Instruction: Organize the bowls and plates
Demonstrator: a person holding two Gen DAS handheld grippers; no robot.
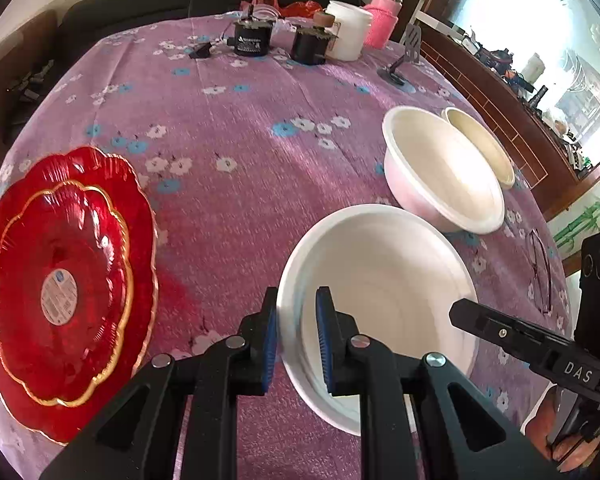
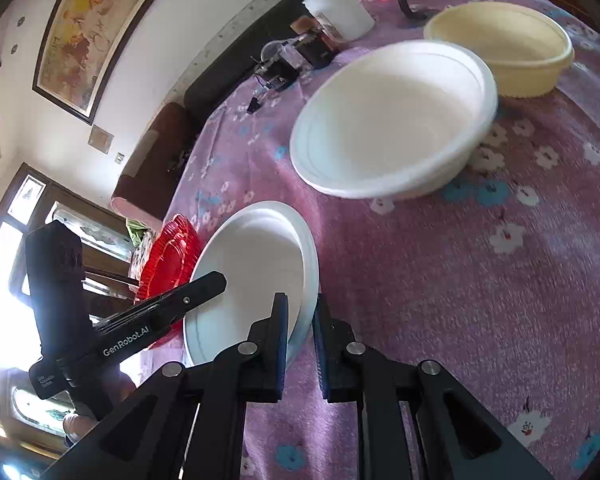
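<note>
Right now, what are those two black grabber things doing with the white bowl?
A person is holding a grabber in each hand. The left gripper and the right gripper both pinch the rim of the same white bowl, on opposite sides. Two more bowls, a white one and a cream one, wait on the purple tablecloth. Two red plates are already stacked.

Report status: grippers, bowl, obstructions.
Left hand-held gripper and right hand-held gripper both shut on near white bowl rim. Second white bowl close ahead.
</note>
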